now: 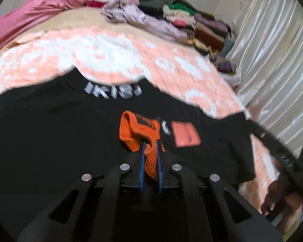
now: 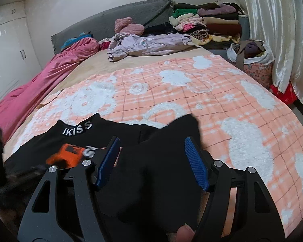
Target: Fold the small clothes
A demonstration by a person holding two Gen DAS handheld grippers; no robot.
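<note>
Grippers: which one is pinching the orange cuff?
The left gripper. Its blue pads are shut tight on the orange cuff of the black top. The right gripper has its pads wide apart.

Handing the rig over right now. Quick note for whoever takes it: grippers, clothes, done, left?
Left hand-held gripper: shut on the orange ribbed cuff of the black top.
Right hand-held gripper: open, black cloth between its pads, not pinched.
Top lies on the peach checked blanket, collar lettering away from you.
Done: left grip only; no finished fold visible.
Left: likely close the right, then fold; lilac garment farther up the bed still unfolded.
</note>
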